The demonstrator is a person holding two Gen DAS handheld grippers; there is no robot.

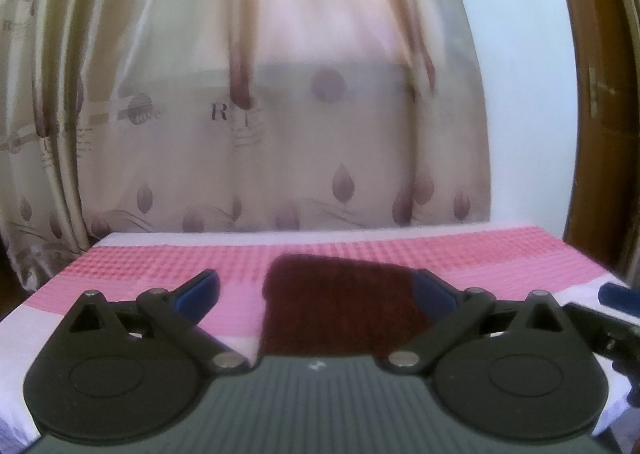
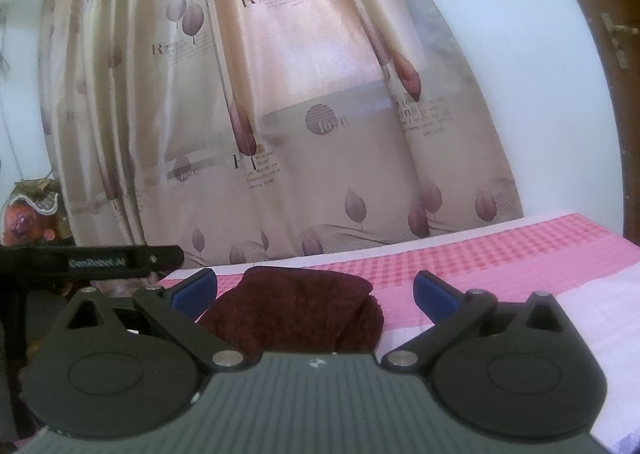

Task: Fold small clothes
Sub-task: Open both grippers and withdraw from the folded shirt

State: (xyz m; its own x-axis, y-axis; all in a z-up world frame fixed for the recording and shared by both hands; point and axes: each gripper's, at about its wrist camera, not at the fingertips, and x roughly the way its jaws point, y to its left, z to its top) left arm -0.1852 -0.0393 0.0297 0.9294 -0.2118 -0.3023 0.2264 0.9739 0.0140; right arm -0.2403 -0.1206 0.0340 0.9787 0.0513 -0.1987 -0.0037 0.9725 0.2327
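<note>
A small dark maroon cloth (image 1: pixel 340 306) lies folded on a pink-and-white checked cover (image 1: pixel 140 266). In the left wrist view it sits just ahead of my left gripper (image 1: pixel 316 290), toward the right finger; the gripper is open and holds nothing. In the right wrist view the same maroon cloth (image 2: pixel 296 310) lies in front of my right gripper (image 2: pixel 316 290), nearer its left finger; the gripper is open and empty. The other gripper shows at the right edge of the left wrist view (image 1: pixel 616 306) and at the left edge of the right wrist view (image 2: pixel 100 260).
A beige curtain (image 1: pixel 280 113) with leaf prints hangs close behind the bed. A white wall (image 1: pixel 520 73) and a brown wooden door (image 1: pixel 600 113) stand at the right. The pink cover (image 2: pixel 520 254) stretches to the right of the cloth.
</note>
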